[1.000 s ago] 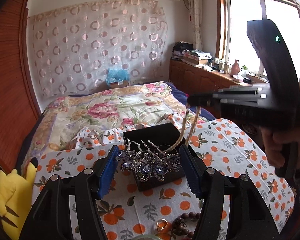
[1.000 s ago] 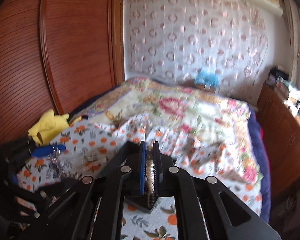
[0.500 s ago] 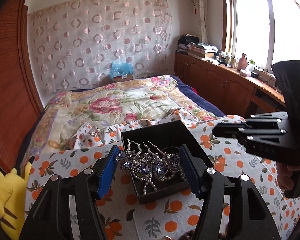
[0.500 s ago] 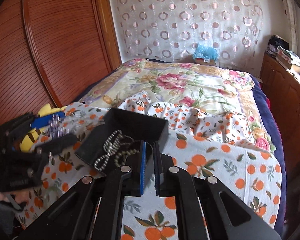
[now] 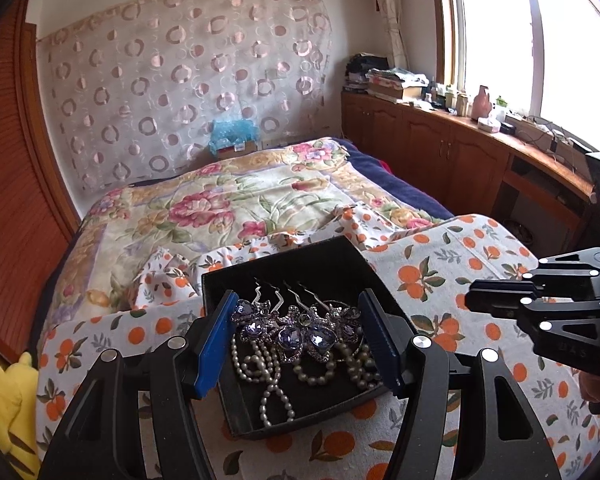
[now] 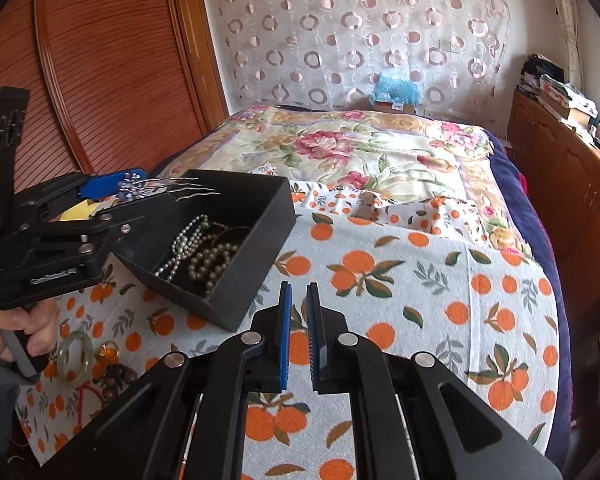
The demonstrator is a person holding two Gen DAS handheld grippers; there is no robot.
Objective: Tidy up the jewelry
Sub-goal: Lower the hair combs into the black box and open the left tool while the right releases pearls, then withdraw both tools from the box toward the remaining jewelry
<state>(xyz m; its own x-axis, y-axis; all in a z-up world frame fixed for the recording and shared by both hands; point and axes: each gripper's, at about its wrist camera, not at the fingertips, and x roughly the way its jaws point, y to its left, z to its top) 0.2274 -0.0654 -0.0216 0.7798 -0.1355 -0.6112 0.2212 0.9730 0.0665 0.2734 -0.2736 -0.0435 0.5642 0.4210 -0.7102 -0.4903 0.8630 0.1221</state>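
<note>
A purple jewelled hair comb [image 5: 300, 330] is clamped between the blue pads of my left gripper [image 5: 298, 298], which is shut on it just above a black box [image 5: 340, 252]. The comb's metal tines point away from me. Under it a pearl necklace [image 5: 276, 396] lies coiled on the box floor. The right wrist view shows the same box [image 6: 256, 264], the pearls [image 6: 204, 256] and the comb [image 6: 134, 192] from the side. My right gripper [image 6: 299, 288] is shut with nothing in it, over the orange-print cloth just right of the box, and its tip [image 5: 472, 300] shows in the left wrist view.
On the orange-print cloth [image 6: 420, 280] near the person's hand lie a jade bangle [image 6: 74, 356], an amber ring [image 6: 108, 354] and dark wooden beads [image 6: 116, 376]. A yellow plush toy [image 5: 10, 404] sits at the left edge. Behind is a floral bedspread [image 5: 228, 208], with wooden cabinets to the right.
The right gripper has let the pearl necklace drop into the box, closed, and moved down and away to the right. The left gripper has sunk closer to the box with the comb.
</note>
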